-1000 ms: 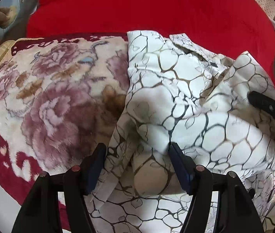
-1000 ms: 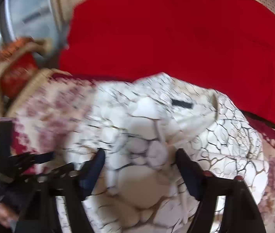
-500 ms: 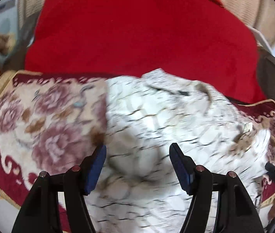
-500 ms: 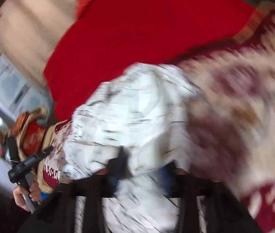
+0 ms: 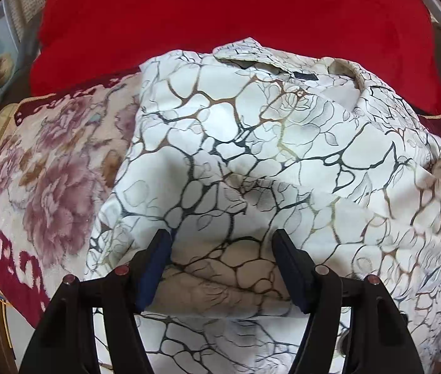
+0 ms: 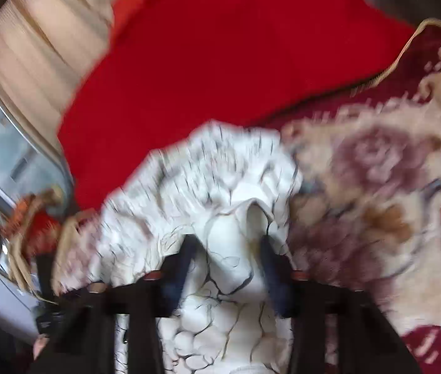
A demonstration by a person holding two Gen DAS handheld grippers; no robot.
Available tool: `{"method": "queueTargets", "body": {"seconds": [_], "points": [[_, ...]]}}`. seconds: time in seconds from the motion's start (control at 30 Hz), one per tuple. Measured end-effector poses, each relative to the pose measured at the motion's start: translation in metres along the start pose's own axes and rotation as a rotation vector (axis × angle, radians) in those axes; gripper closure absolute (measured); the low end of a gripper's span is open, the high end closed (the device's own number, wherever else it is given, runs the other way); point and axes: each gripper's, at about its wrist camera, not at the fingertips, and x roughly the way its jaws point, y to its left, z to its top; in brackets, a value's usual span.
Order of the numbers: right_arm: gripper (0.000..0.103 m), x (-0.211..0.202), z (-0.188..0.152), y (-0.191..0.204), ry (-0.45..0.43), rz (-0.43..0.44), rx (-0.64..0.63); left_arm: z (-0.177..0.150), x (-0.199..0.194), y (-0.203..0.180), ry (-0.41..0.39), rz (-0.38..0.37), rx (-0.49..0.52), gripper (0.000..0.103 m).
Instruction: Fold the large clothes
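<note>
so the right gripper has just clamped a bunch of the shirt mid-frame, left gripper jaws stay apart, fold's starting I guess

Bright even daylight, soft shadows, left view sharp, right view motion-blurred, fisheye-warped dark corners
</note>
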Motion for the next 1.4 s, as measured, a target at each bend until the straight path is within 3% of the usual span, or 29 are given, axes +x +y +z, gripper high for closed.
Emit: {"method": "queueTargets", "body": {"seconds": [0.07, 0.2, 0.4, 0.47, 0.57, 0.67, 0.77, 0.87, 1.03, 1.23, 1.4], "points": [[0.064, 0.032, -0.001, -0.001, 0.079, -0.089, -0.010, -0.002, -0.001, -0.001, 0.000, 0.018, 0.017, 0.033], [0.062, 0.032, -0.002, 0.019, 0.040, -0.173, -0.111, -0.009, -0.018, 0.011, -0.017, -0.021, -0.021, 0.033], [0.047, -0.038, -0.011, 0.027, -0.098, -0.074, -0.101, -0.029, -0.064, 0.027, -0.148, -0.010, -0.046, 0.033], [0.047, -0.052, -0.019, 0.038, -0.117, -0.049, -0.130, -0.032, -0.059, 0.025, -0.124, 0.015, -0.037, 0.032], [0.047, -0.028, -0.030, 0.046, -0.016, -0.076, -0.155, -0.043, -0.056, 0.020, -0.086, 0.026, -0.036, 0.033], [0.047, 0.015, -0.045, 0.036, 0.157, -0.112, -0.125, -0.054, -0.078, 0.013, -0.141, 0.023, -0.025, 0.032], [0.047, -0.001, -0.049, 0.044, 0.090, -0.112, -0.150, -0.064, -0.112, 0.009, -0.234, 0.060, -0.003, 0.032], [0.047, -0.029, -0.046, 0.056, 0.042, -0.035, -0.157, -0.072, -0.147, 0.007, -0.316, 0.081, -0.002, 0.032], [0.047, -0.086, -0.055, 0.077, -0.082, 0.013, -0.227, -0.088, -0.194, 0.003, -0.428, 0.125, 0.012, 0.029], [0.047, -0.158, -0.068, 0.086, -0.187, 0.078, -0.237, -0.104, -0.241, -0.001, -0.525, 0.172, 0.043, 0.027], [0.047, -0.224, -0.079, 0.092, -0.295, 0.119, -0.275, -0.119, -0.277, -0.004, -0.602, 0.220, 0.068, 0.018]]}}
